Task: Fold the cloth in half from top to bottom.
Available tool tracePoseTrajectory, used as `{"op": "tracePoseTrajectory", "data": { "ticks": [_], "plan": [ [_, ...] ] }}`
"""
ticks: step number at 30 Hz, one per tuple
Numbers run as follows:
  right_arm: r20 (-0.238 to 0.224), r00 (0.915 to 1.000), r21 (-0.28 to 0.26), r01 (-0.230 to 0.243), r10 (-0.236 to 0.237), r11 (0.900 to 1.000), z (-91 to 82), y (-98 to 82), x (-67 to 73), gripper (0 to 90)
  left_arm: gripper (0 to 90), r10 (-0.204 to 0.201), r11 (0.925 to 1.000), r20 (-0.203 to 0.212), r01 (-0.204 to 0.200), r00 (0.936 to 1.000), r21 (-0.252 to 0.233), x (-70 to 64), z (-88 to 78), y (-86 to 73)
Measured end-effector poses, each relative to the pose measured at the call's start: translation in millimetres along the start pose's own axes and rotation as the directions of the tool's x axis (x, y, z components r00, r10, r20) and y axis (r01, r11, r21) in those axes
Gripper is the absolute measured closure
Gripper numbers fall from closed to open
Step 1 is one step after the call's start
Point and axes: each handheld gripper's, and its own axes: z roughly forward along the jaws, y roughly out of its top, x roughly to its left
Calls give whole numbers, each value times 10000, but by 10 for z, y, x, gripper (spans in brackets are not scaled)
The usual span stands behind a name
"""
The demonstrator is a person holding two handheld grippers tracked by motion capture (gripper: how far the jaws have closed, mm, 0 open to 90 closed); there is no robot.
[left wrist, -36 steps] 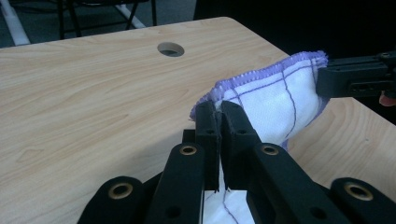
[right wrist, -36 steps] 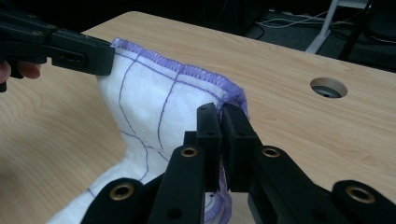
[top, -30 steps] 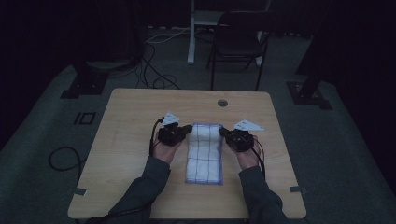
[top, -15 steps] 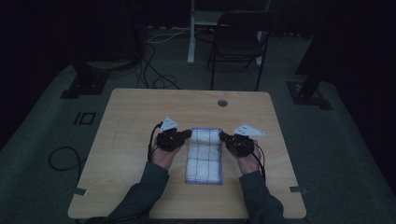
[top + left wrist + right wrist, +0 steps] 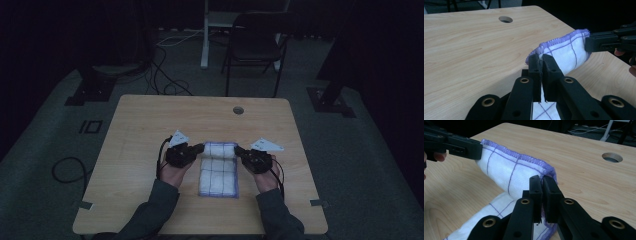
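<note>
Near the table's (image 5: 150, 125) hole (image 5: 238, 110), both grippers (image 5: 200, 148) (image 5: 238, 149) clench the cloth's (image 5: 218, 175) far corners, mid-fold; next, probably carry them over to the near edge.

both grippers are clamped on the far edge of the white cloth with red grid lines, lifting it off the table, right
Not quite: the grid lines on the cloth are purple, not red, as the right gripper view shows. The left gripper and right gripper are indeed clamped on its lifted far edge.

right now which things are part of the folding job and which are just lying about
In the job:
- white cloth with purple grid lines, far edge lifted
- left gripper, shut on one far corner
- right gripper, shut on the other
- table

Lying about:
- black chair
- floor cables
- stand bases
</note>
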Motion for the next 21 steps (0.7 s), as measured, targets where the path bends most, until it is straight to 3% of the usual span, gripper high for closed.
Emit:
{"op": "tracePoseTrajectory", "data": {
  "ticks": [21],
  "plan": [
    [-149, 9997, 209, -212, 215, 9996, -16, -189, 60, 873, 868, -68, 9998, 240, 64, 9997, 175, -59, -47, -208]
  ]
}}
